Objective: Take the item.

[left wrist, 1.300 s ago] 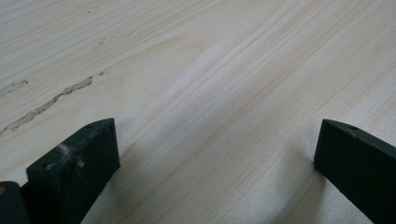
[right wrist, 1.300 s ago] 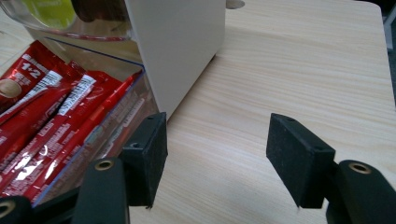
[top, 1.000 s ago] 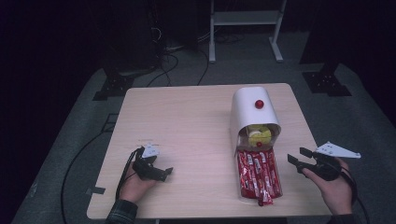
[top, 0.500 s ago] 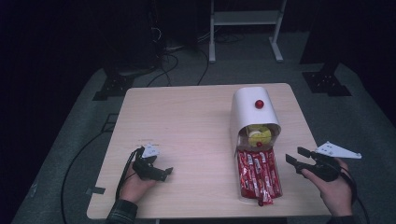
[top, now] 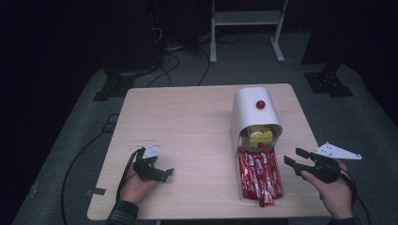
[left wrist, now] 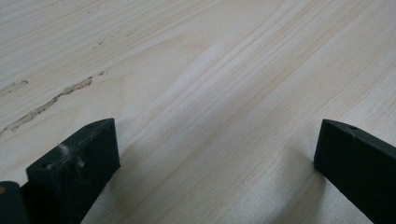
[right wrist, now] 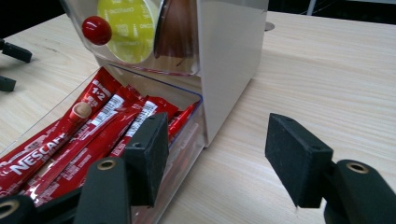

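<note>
You are resting your left gripper near the table's front left corner, jaws spread wide over bare wood, gripping nothing. The white dispenser is standing toward the right edge, its clear tray of red sachets reaching the front edge. You are holding your right gripper just beside that tray, jaws apart and empty. Closing in at this angle, a jaw is likely to catch the tray wall and shove the dispenser.
</note>
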`<state>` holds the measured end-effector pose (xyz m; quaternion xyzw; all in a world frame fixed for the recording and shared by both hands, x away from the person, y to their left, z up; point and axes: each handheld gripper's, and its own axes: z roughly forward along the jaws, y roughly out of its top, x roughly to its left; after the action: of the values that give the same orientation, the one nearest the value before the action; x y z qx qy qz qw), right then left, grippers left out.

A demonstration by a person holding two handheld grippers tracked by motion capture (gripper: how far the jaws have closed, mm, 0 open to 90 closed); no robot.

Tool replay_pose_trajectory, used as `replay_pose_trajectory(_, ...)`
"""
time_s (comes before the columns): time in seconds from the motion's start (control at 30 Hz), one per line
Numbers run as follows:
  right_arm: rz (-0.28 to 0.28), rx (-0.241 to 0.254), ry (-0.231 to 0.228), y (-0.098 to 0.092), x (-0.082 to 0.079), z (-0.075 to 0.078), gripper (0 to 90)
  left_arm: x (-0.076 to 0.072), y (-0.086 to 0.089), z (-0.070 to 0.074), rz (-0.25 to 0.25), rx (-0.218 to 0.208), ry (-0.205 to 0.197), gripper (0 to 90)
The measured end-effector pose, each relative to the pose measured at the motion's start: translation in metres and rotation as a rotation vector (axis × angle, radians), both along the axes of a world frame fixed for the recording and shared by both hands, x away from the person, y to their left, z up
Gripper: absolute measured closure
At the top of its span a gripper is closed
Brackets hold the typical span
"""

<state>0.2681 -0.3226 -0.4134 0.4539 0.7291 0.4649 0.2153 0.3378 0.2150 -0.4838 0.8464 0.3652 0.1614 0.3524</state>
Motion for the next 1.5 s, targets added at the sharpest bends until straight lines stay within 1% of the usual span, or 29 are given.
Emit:
replay_pose_trajectory(0.43,0.028,-0.002,-0.008,0.008,-0.003,0.003,39.5,0.0,0.0,0.0,0.0,0.0,0.0,0.0)
replay_pose_trajectory(0.67,0.046,0.0,-0.005,0.014,-0.005,0.004,39.8,0.0,0.0,0.0,0.0,0.0,0.0,0.0)
replay_pose_trajectory(0.93,0.064,-0.001,-0.004,0.019,-0.005,0.004,40.0,0.0,0.0,0.0,0.0,0.0,0.0,0.0)
replay_pose_trajectory(1.5,0.121,-0.009,0.006,0.037,-0.007,0.0,40.1,0.0,0.0,0.0,0.0,0.0,0.0,0.0)
